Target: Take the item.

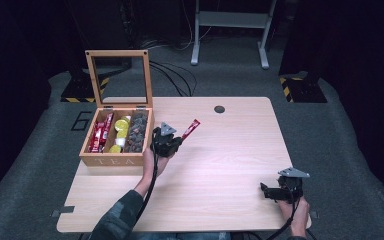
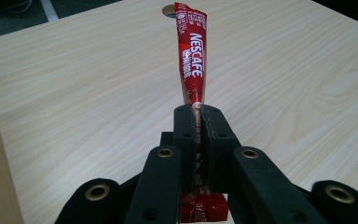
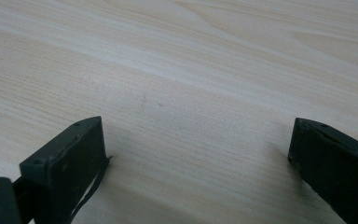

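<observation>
A red Nescafe stick sachet is pinched between the black jaws of my left gripper, which is shut on its lower part. In the high view that left gripper hovers just right of the wooden tea box, and the sachet points up and to the right over the table. My right gripper rests at the table's front right corner. Its jaws stand wide apart in the right gripper view, with bare wood between them.
The tea box has its glass lid standing upright and holds red sachets, yellow capsules and dark pieces in three compartments. A cable hole sits near the table's far edge. A grey stand is on the floor behind.
</observation>
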Motion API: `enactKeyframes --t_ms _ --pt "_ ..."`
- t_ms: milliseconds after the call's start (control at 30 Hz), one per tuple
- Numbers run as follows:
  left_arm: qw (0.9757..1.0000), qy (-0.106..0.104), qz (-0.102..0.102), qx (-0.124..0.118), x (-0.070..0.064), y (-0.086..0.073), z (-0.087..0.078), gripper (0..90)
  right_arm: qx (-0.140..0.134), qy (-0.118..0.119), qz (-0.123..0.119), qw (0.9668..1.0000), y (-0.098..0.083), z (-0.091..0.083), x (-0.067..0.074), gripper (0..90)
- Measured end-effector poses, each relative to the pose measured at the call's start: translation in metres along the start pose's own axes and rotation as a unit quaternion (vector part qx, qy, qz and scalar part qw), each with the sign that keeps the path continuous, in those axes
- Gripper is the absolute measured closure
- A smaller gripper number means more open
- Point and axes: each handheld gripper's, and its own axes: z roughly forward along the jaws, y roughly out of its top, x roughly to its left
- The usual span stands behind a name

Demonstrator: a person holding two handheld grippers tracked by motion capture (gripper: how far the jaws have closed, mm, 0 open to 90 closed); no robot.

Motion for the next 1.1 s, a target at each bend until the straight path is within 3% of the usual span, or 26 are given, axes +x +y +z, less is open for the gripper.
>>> enactKeyframes --t_ms 367,800,1100 --pt "0.9999 -0.003 -0.004 0.013 -0.007 -0.004 0.020 85.3 0.000 -0.001 -0.001 1.0000 0.000 0.000 0.000 3.4" --pt "0.9994 -0.009 0.005 0.033 -0.015 -0.005 0.037 85.2 -0.001 -0.001 -0.001 1.0000 0.000 0.000 0.000 3.3" --pt "0.9993 -0.010 -0.003 0.035 -0.021 -0.006 0.049 85.2 -0.003 -0.002 -0.003 1.0000 0.000 0.000 0.001 3.4"
